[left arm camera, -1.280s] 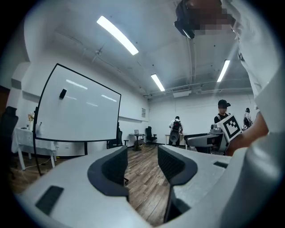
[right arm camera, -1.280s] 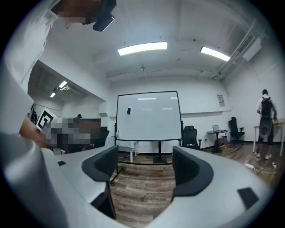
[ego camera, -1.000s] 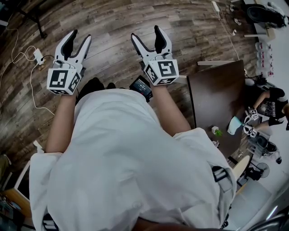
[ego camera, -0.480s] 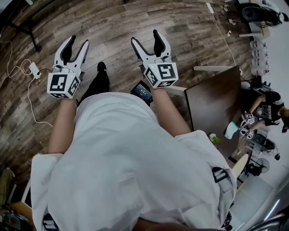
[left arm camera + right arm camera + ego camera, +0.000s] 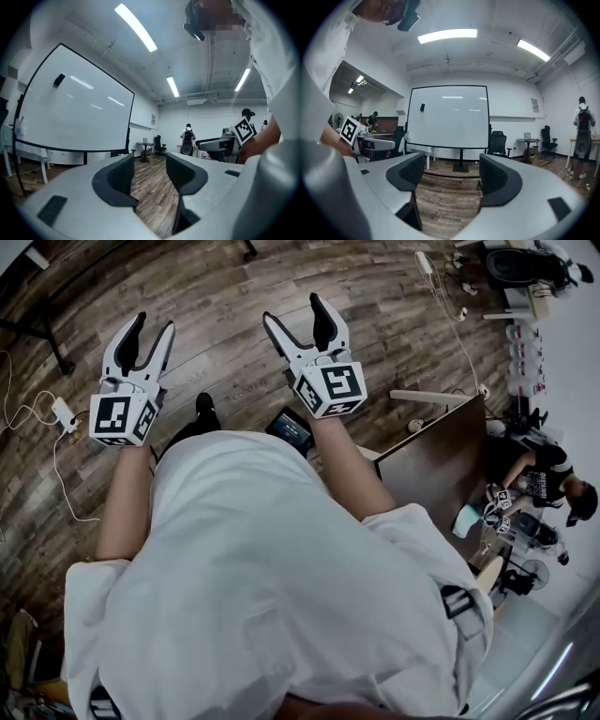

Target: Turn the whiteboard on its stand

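The whiteboard (image 5: 449,117) is a large white panel in a black frame, upright on a black post and foot (image 5: 461,167), some way ahead across the wooden floor. In the left gripper view the whiteboard (image 5: 70,108) fills the left side, seen at a slant. My left gripper (image 5: 153,324) (image 5: 149,164) is open and holds nothing. My right gripper (image 5: 295,310) (image 5: 452,171) is also open and empty, pointing straight at the board. Both are held out in front of my body, well short of the board. A small dark object (image 5: 422,107) sticks to the board's upper left.
A dark brown table (image 5: 441,465) stands close on my right, with a seated person (image 5: 548,479) beyond it. A cable and power strip (image 5: 61,413) lie on the floor at left. Office chairs (image 5: 499,139) and a person with a backpack (image 5: 582,126) are right of the board.
The floor has slid back under me and the table has moved rearward in the head view: I am walking forward. Both grippers stay open and level.
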`<state>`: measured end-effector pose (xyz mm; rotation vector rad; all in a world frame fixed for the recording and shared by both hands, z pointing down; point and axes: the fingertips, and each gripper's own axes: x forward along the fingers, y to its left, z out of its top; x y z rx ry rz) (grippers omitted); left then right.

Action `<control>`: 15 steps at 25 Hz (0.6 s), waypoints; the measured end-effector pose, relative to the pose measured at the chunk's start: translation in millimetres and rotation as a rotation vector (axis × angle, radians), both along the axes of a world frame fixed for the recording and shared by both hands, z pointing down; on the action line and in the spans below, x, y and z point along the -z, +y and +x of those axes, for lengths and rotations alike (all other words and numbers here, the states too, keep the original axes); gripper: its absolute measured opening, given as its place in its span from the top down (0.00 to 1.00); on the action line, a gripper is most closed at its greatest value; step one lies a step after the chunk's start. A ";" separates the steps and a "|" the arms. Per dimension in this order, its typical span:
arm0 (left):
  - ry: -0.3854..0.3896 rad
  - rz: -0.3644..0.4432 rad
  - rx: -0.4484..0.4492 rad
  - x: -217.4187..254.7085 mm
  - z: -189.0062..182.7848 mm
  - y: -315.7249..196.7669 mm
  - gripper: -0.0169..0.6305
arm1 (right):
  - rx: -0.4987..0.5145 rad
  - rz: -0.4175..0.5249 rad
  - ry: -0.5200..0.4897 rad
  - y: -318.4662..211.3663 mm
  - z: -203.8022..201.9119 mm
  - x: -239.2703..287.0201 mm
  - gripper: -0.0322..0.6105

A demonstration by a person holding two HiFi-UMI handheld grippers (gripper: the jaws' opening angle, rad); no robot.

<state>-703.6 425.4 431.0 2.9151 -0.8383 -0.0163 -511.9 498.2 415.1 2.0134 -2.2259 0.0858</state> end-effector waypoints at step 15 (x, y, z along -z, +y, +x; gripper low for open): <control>0.004 -0.029 -0.104 -20.8 98.2 -130.8 0.67 | -0.140 0.014 0.023 -106.1 115.4 3.5 0.40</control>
